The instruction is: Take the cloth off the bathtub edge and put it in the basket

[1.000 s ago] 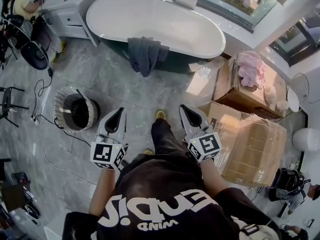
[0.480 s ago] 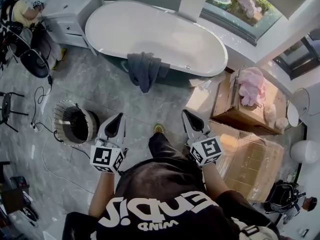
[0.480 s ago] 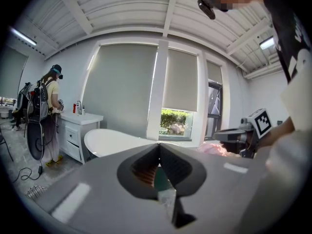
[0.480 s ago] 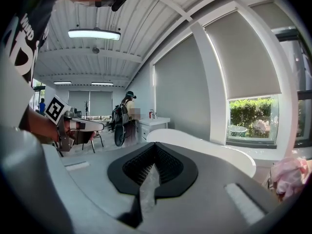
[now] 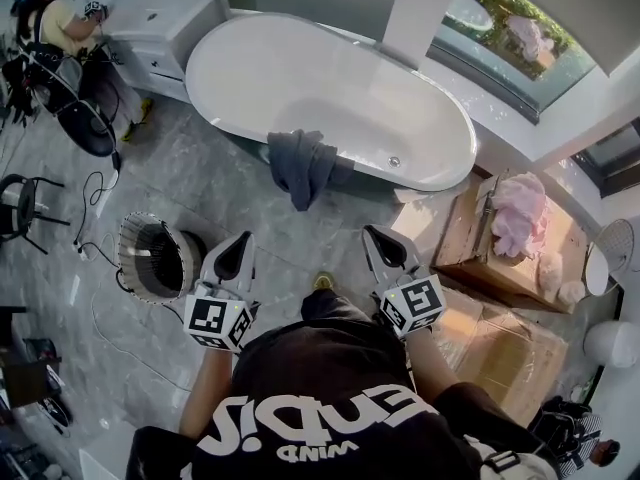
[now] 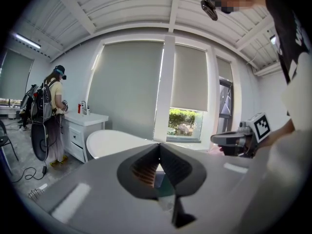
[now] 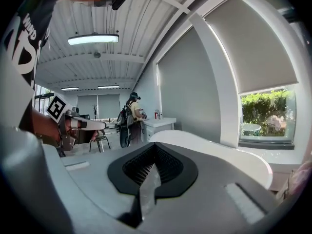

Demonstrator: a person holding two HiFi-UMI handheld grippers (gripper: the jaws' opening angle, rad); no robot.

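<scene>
A dark grey cloth (image 5: 303, 165) hangs over the near edge of the white bathtub (image 5: 330, 93), its tail drooping toward the floor. A round wire basket (image 5: 152, 257) stands on the grey floor at the left. My left gripper (image 5: 241, 242) is held out between basket and cloth, shut and empty. My right gripper (image 5: 372, 236) is level with it to the right, also shut with nothing in it. Both are well short of the cloth. In the left gripper view the tub (image 6: 114, 141) shows beyond the closed jaws; the cloth is hidden there.
Cardboard boxes (image 5: 505, 268) with pink cloth (image 5: 522, 215) stand at the right. A white vanity (image 5: 165, 18) and a person with a backpack (image 5: 65, 28) are at the far left. Cables (image 5: 95, 188) trail on the floor near the basket. A black chair (image 5: 20, 206) stands at the left edge.
The view has moved forward, so the tub and cloth sit lower and nearer in the frame. Both grippers stay shut and held out in front.
</scene>
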